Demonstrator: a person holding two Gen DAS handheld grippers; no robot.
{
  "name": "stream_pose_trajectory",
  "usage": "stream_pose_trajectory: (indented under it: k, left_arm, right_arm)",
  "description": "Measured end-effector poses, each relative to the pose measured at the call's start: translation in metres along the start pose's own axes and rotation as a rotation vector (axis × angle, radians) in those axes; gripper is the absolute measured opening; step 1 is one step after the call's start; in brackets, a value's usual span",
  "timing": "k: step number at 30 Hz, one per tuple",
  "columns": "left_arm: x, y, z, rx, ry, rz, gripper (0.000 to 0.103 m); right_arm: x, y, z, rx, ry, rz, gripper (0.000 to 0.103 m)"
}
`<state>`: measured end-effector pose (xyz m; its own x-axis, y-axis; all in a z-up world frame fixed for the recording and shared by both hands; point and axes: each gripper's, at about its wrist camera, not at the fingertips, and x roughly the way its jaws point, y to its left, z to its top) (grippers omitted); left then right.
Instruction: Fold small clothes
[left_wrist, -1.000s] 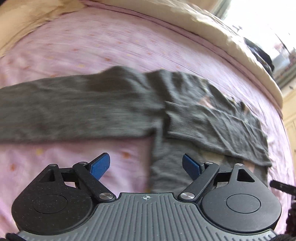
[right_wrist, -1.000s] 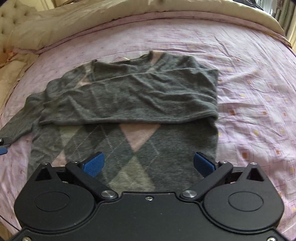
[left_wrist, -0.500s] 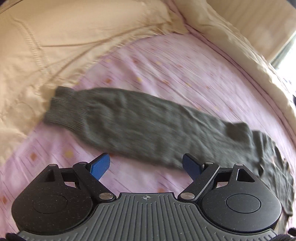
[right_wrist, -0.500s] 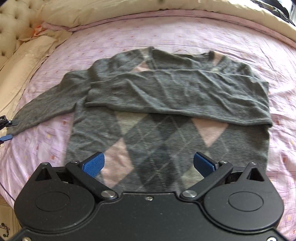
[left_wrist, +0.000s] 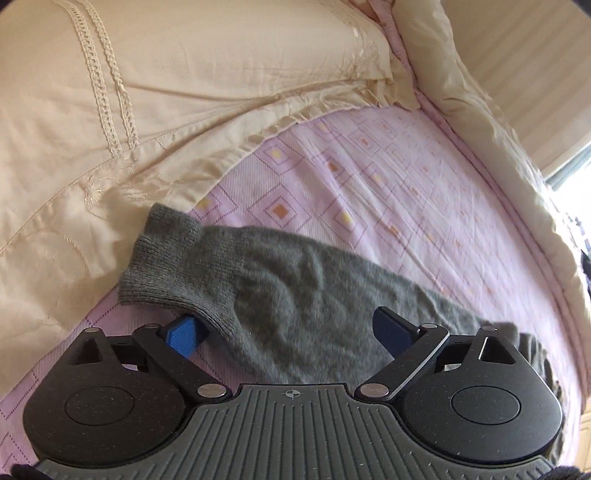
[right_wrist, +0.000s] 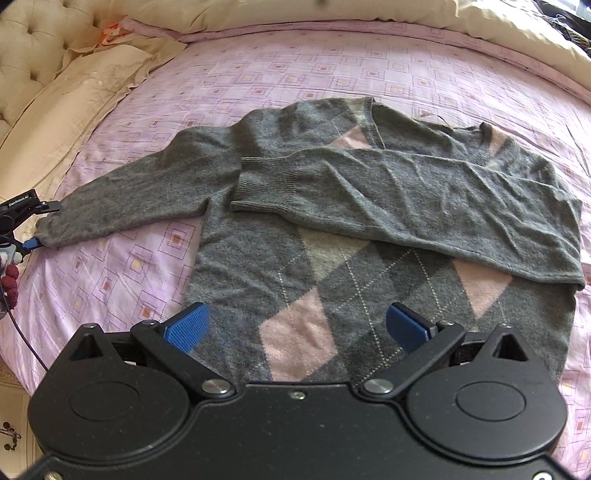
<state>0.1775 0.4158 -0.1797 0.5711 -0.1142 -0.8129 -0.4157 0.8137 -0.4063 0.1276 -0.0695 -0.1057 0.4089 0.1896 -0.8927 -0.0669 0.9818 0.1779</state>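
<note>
A grey argyle sweater (right_wrist: 332, 277) lies flat on the pink bedsheet (right_wrist: 295, 74). Its right sleeve (right_wrist: 406, 206) is folded across the chest. The left sleeve (right_wrist: 140, 199) stretches out sideways toward the pillow. My left gripper (left_wrist: 288, 325) is at that sleeve's ribbed cuff (left_wrist: 173, 266), and its jaws are opening. The sleeve (left_wrist: 295, 288) lies between the blue pads, which do not press on it, and the cuff's edge covers part of the left pad. The left gripper (right_wrist: 26, 221) also shows at the cuff in the right wrist view. My right gripper (right_wrist: 299, 325) hovers open over the sweater's lower body, holding nothing.
A cream pillow (left_wrist: 147, 110) with lace trim lies just beyond the cuff. A cream duvet (right_wrist: 332, 14) runs along the bed's far edge, and a tufted headboard (right_wrist: 29, 44) stands at the left. Bare sheet (left_wrist: 369, 184) lies beside the sleeve.
My left gripper has travelled along the outstretched sleeve from the sweater's body to the cuff, and its jaws stand wider. My right gripper has shifted left over the sweater, still open.
</note>
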Motion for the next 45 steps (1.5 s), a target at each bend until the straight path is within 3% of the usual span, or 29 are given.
stream_pose_trajectory:
  k: [3, 4, 6, 7, 8, 10, 12, 15, 20, 26, 33, 41, 43, 45]
  left_arm:
    - [-0.001, 0.000, 0.002, -0.032, -0.006, 0.028, 0.087]
    - [-0.002, -0.001, 0.003, -0.027, -0.011, 0.043, 0.079]
    - [-0.005, -0.001, 0.003, -0.013, -0.028, 0.082, 0.051]
    - [-0.005, -0.001, 0.004, -0.010, -0.027, 0.112, 0.022]
    - [-0.005, -0.001, 0.005, -0.014, -0.022, 0.133, 0.010]
    - [-0.009, -0.002, 0.007, -0.012, -0.039, 0.124, 0.004]
    - [-0.018, -0.014, 0.008, 0.027, -0.071, 0.151, 0.004]
    - [-0.039, -0.046, 0.007, 0.076, -0.117, 0.131, 0.004]
    - [-0.091, -0.144, -0.008, 0.262, -0.200, 0.004, 0.004]
    - [-0.124, -0.274, -0.060, 0.466, -0.239, -0.207, 0.004]
    - [-0.089, -0.391, -0.147, 0.575, -0.132, -0.396, 0.004]
    - [-0.027, -0.470, -0.226, 0.698, 0.024, -0.440, 0.005]
    - [-0.018, -0.477, -0.237, 0.730, 0.089, -0.445, 0.008]
    - [-0.014, -0.477, -0.244, 0.758, 0.126, -0.449, 0.027]
  right_arm:
    - [0.001, 0.001, 0.000, -0.011, 0.005, 0.009, 0.103]
    - [0.001, 0.000, 0.000, -0.014, 0.005, 0.012, 0.102]
    - [0.002, -0.002, -0.002, -0.017, 0.006, 0.021, 0.102]
    - [0.001, -0.005, -0.003, -0.016, 0.006, 0.025, 0.102]
    - [0.001, -0.007, -0.004, -0.013, 0.004, 0.028, 0.103]
    - [0.001, -0.014, -0.007, -0.002, 0.002, 0.039, 0.103]
    - [0.000, -0.022, -0.011, 0.002, 0.003, 0.048, 0.103]
    - [-0.002, -0.036, -0.017, 0.009, 0.001, 0.061, 0.103]
    - [-0.010, -0.068, -0.026, 0.038, -0.008, 0.078, 0.102]
    - [-0.025, -0.114, -0.036, 0.098, -0.033, 0.068, 0.103]
    - [-0.037, -0.163, -0.047, 0.176, -0.055, 0.039, 0.103]
    - [-0.039, -0.195, -0.057, 0.246, -0.052, 0.005, 0.103]
    - [-0.038, -0.199, -0.056, 0.258, -0.052, -0.003, 0.103]
    - [-0.036, -0.203, -0.054, 0.264, -0.056, -0.012, 0.103]
